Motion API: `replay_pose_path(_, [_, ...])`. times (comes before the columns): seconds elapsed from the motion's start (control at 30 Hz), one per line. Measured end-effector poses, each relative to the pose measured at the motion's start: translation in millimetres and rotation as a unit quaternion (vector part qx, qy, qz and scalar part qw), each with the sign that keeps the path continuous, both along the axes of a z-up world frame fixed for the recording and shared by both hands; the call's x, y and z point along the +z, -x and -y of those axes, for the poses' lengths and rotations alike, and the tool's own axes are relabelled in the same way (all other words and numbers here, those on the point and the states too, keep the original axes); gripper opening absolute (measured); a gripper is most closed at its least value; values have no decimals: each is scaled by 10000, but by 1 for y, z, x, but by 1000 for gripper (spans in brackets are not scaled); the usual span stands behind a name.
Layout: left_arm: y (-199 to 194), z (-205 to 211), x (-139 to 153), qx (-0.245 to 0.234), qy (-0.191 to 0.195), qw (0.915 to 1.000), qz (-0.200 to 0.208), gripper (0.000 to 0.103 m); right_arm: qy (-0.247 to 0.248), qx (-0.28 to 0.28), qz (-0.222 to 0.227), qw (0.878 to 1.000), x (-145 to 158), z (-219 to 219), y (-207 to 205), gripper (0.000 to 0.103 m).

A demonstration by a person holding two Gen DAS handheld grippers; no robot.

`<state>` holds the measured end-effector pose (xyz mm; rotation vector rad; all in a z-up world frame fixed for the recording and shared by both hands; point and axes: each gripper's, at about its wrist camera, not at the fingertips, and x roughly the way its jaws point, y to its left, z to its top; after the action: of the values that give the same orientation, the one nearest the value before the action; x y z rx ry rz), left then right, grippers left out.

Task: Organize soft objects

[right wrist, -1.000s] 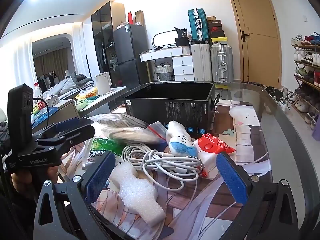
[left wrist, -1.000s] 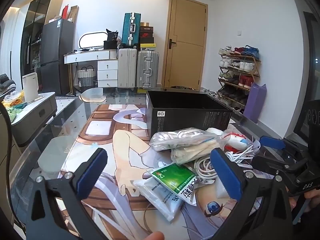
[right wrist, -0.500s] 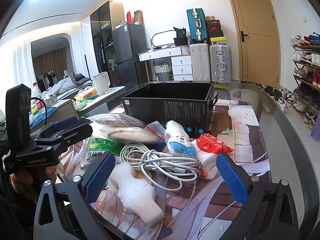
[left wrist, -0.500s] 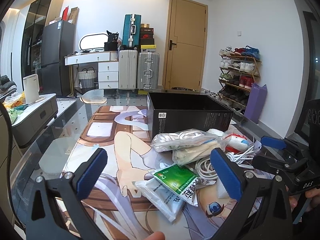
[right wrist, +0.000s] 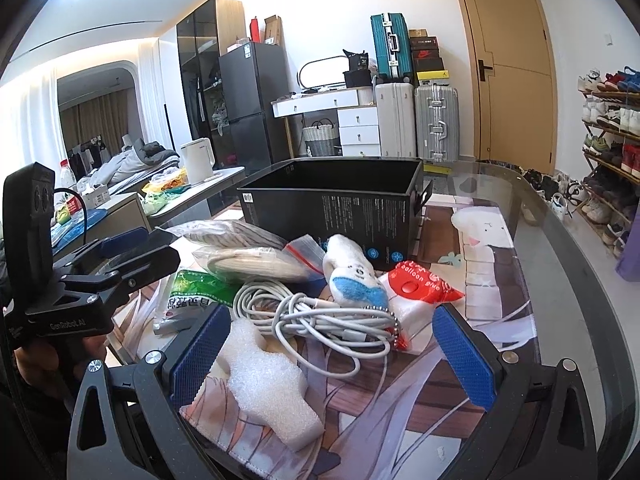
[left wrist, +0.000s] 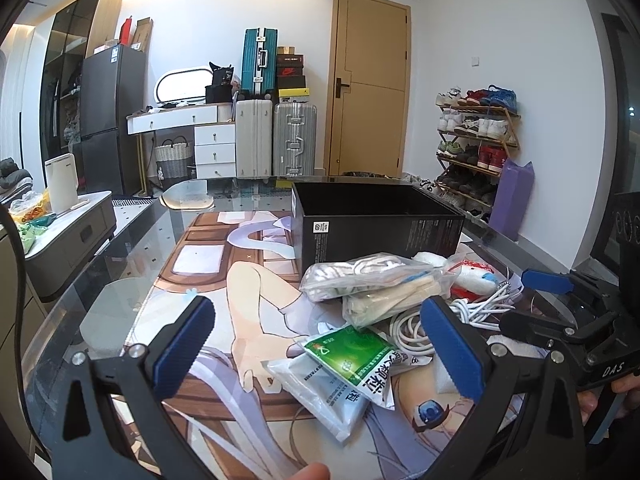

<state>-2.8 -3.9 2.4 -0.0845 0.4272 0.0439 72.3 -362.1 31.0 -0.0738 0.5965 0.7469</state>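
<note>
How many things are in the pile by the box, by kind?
Bags: 5
Cables: 1
Plush toys: 1
Foam pieces: 1
Total: 8

"GenRobot.AI" in pale letters on the left gripper [right wrist: 136, 248] body. "DAS" on the right gripper [left wrist: 532, 300] body. "balloon glue" in white on red packet [right wrist: 420, 284]. Green packet [left wrist: 352, 354] carries large Chinese characters. Fine print on black box [right wrist: 340, 208], too small to read.
</note>
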Motion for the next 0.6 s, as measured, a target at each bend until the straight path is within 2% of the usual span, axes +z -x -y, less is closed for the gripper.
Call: replay_pose_path(0.6, [-3,-2,0,-70,51,9999,-79,103,223,90,-119,9996,-10,-3,20,103])
